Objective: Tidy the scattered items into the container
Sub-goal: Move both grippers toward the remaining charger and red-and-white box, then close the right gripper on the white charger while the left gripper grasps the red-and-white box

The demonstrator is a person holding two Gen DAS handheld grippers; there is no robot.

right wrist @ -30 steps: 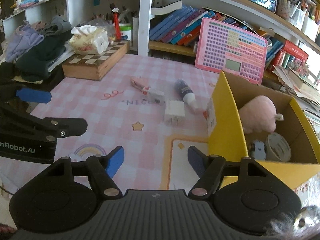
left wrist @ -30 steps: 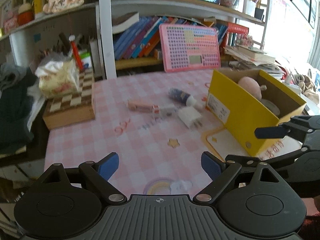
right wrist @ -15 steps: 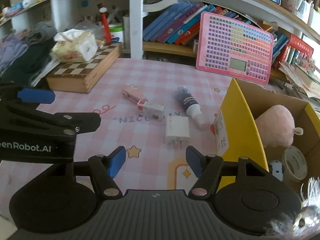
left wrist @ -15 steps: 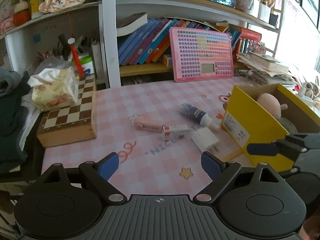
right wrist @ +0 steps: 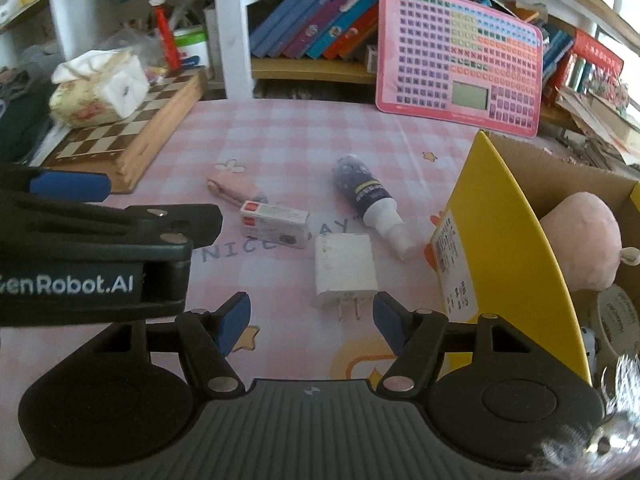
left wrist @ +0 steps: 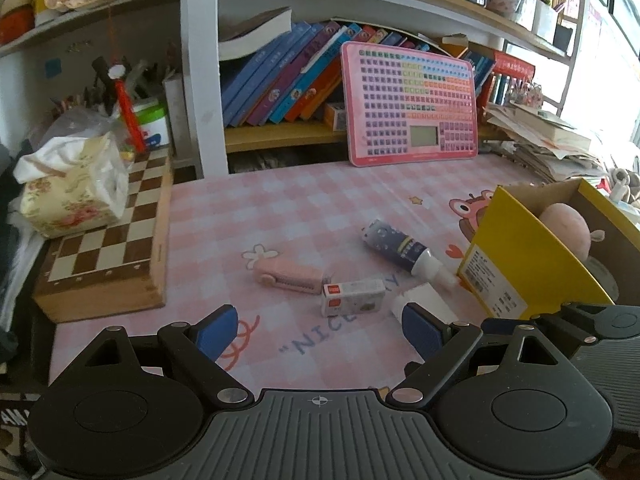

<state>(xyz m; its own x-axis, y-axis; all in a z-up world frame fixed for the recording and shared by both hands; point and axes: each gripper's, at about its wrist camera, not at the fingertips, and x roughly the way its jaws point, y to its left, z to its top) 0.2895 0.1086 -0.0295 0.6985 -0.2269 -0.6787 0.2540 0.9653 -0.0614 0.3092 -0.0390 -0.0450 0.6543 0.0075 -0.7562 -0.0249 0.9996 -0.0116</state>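
Observation:
Four loose items lie on the pink checked mat: a white charger plug [right wrist: 346,268], a small white-and-red box [right wrist: 274,222], a pink clip-like piece [right wrist: 234,188] and a dark tube with a white cap [right wrist: 370,200]. The yellow cardboard box [right wrist: 508,240] stands to their right and holds a pink plush [right wrist: 580,240] and a tape roll [right wrist: 618,320]. My right gripper [right wrist: 312,322] is open, and the charger's prongs lie just ahead of its gap. My left gripper [left wrist: 319,330] is open wide, just short of the small box [left wrist: 352,302]. Its right finger hides part of the charger [left wrist: 424,304].
A wooden chessboard box [left wrist: 108,264] with a tissue pack [left wrist: 68,196] on it sits at the left. A pink button tablet [left wrist: 412,104] leans on the bookshelf behind. Stacked papers [left wrist: 552,144] lie at the back right. The right gripper's arm [left wrist: 592,320] is close beside my left gripper.
Both grippers have moved forward and slightly down towards the loose items, which now look nearer. The yellow box has slid towards the right edge in both views.

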